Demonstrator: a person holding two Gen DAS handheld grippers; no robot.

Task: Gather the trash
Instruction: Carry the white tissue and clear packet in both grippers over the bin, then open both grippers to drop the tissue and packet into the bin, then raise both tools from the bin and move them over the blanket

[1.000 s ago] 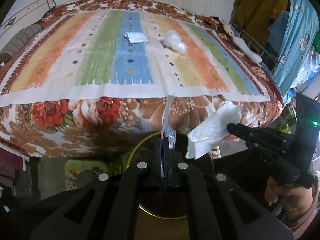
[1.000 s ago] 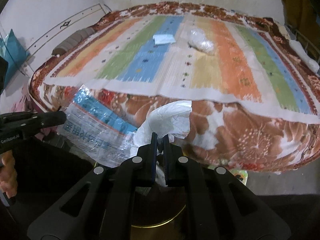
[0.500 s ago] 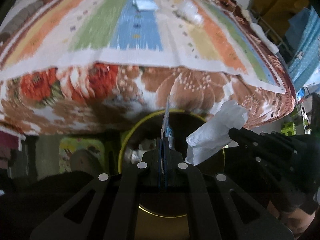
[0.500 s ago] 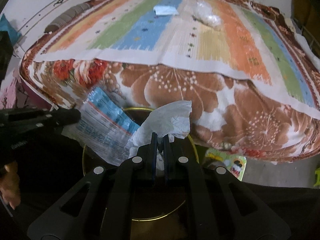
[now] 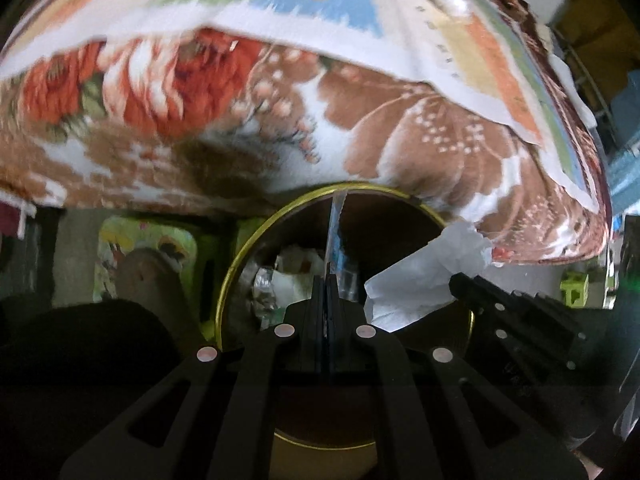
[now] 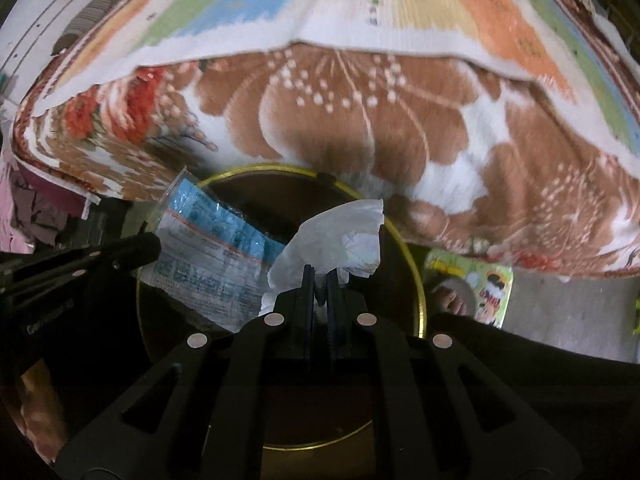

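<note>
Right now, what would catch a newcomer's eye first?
The bright flowered bedspread fills the top. Below it, a gold-rimmed bin sits under both claws: the right claw pinches a white tissue, the left claw a blue-printed plastic wrapper.

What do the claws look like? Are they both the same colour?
Yes, both are black. The left claw and right claw each have two thin flat fingers with dark blue pads, on wide black frames with long cut-out slots and round silver studs. Faint grey lettering marks the left one's side. A bare hand shows below it, with no sleeve visible.
</note>
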